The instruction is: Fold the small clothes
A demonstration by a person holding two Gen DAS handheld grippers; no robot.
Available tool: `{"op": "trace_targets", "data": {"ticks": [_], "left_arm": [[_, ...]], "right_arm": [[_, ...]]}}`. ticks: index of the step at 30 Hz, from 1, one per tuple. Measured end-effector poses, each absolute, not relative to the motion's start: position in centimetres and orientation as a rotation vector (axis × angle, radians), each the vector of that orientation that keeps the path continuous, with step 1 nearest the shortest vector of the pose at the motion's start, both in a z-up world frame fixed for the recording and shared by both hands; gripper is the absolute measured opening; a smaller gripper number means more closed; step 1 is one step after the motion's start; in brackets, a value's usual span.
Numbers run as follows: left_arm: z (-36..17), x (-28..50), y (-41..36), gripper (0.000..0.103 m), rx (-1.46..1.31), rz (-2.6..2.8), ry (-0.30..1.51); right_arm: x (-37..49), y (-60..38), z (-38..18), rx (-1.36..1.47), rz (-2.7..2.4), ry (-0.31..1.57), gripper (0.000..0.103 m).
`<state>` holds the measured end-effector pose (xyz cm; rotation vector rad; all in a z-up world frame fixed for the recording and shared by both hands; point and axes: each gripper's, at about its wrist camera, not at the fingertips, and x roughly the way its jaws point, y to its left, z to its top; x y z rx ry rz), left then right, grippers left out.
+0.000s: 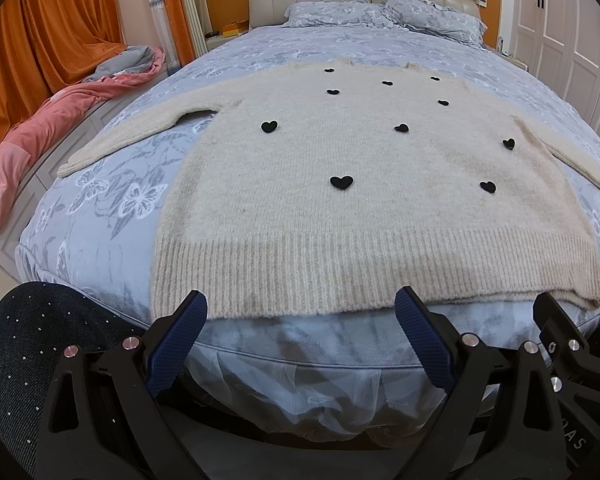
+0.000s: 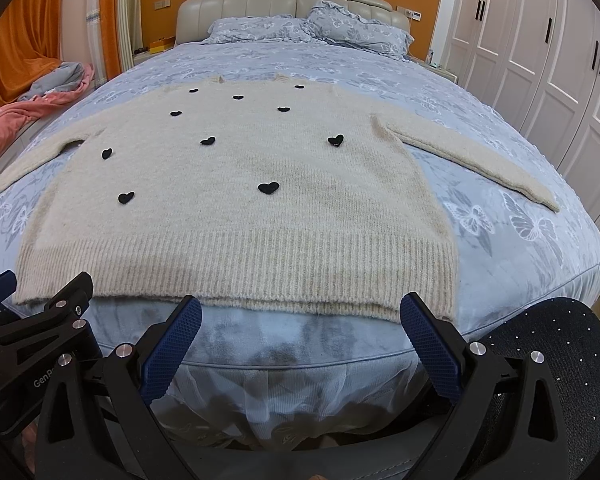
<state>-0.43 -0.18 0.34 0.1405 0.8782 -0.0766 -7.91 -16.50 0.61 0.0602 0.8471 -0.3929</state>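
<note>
Left claw (image 1: pixel 300 304): blue-padded fingers spread apart, holding nothing, poised just short of the ribbed hem. Right claw (image 2: pixel 300 312): likewise apart, at the hem's right portion, beside the left one. Cream sweater (image 1: pixel 340 184) with black hearts (image 1: pixel 341 182): flat, face up, sleeves out, hem at the foot edge of the bed (image 1: pixel 100 208). Pillows (image 2: pixel 312 28) at the headboard.

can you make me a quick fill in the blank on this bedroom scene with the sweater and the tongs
1. The cream knitted sweater is dotted with small black ____ shapes.
2. It lies spread flat on the blue butterfly-print bedspread with both ____ stretched out sideways.
3. The left tongs and right tongs are both ____ and hold nothing.
4. The sweater's ribbed ____ is the edge nearest the tongs.

Missing words: heart; sleeves; open; hem
</note>
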Motion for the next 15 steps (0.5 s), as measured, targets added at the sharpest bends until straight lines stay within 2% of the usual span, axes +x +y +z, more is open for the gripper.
{"op": "trace_targets", "data": {"ticks": [15], "left_arm": [[0.36, -0.46, -0.17, 0.093, 0.142, -0.076, 0.878]], "right_arm": [[-7.91, -16.5, 0.6, 0.057, -0.394, 0.846, 0.098]]}}
